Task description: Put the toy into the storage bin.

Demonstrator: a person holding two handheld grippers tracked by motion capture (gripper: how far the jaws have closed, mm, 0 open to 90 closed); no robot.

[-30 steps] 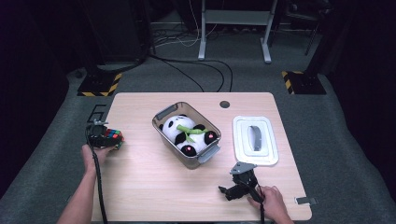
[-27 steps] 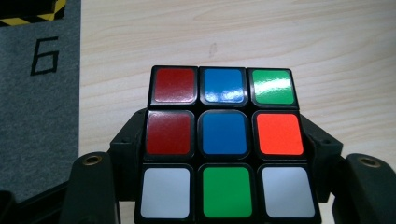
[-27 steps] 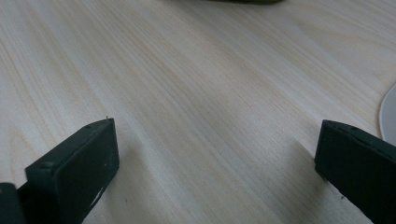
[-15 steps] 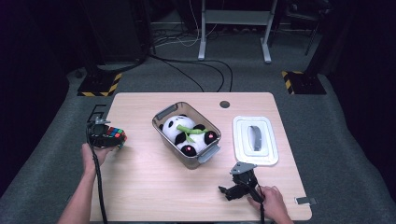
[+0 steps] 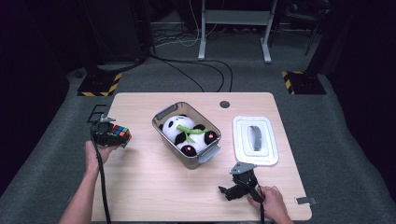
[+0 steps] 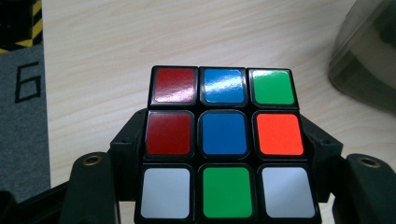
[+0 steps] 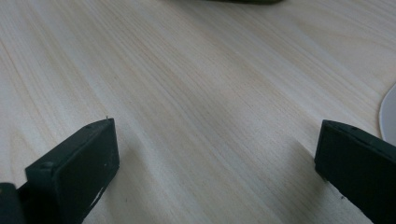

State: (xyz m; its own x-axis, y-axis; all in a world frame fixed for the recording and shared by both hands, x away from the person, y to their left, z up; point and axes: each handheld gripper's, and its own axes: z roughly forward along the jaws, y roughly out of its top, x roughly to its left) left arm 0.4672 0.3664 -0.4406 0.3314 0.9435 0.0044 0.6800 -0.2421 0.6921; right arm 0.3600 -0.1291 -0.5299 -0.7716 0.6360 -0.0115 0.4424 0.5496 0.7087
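The left gripper (image 5: pixel 108 135) held a multicoloured puzzle cube (image 6: pixel 226 142) clamped between its jaws at the left edge of the pale wooden table (image 5: pixel 154 186); the cube's underside was hidden. The right gripper (image 7: pixel 217 163) rested near the front edge, jaws spread wide around nothing. A clear plastic bin (image 5: pixel 164 116) held a plush panda (image 5: pixel 175 130), partly obscured. A white lid (image 5: pixel 243 144) lay beside it.

table (image 5: pixel 154 186) evenly lit | surroundings dark | cube (image 6: pixel 224 140) glare | close views perhaps soft
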